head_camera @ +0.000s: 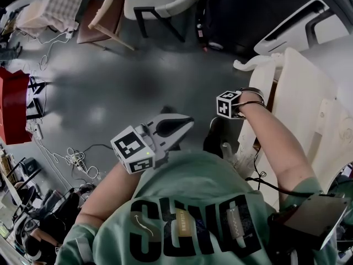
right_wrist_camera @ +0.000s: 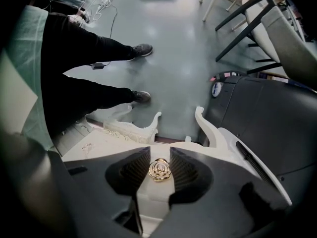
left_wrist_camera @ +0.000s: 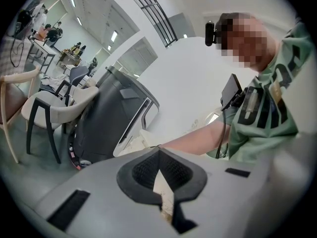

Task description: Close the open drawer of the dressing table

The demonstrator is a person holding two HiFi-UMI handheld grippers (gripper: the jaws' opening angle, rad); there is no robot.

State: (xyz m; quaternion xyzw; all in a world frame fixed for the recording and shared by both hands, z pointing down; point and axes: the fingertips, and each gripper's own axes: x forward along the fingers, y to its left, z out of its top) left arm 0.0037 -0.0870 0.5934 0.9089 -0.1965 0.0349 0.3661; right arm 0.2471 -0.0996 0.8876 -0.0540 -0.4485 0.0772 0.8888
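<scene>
White carved dressing table (head_camera: 300,87): 3 o'clock in head view. White drawer front (right_wrist_camera: 151,197): 6 o'clock in right gripper view. Right tongs (right_wrist_camera: 159,158): pads clamped on gold rose-shaped drawer knob (right_wrist_camera: 159,169). Left tongs (left_wrist_camera: 158,155): tips together, empty, 9 o'clock from table, well apart.

White carved dressing table (head_camera: 300,87) at right of head view; person's right forearm (head_camera: 270,137) lies across its near edge. Gold rose-shaped knob (right_wrist_camera: 159,169) sits on white drawer front (right_wrist_camera: 153,197), between pads of right gripper (right_wrist_camera: 159,156), seemingly touching both. Left gripper (head_camera: 186,123) left of table, over grey floor (head_camera: 110,87), apart from furniture. Beyond: pale wooden chair (head_camera: 107,15); white padded chair with dark legs (head_camera: 154,1) to its right; dark grey curved-front machine (head_camera: 242,15) further right, behind table. Tangle of white cables (head_camera: 71,159) on floor at left.
</scene>
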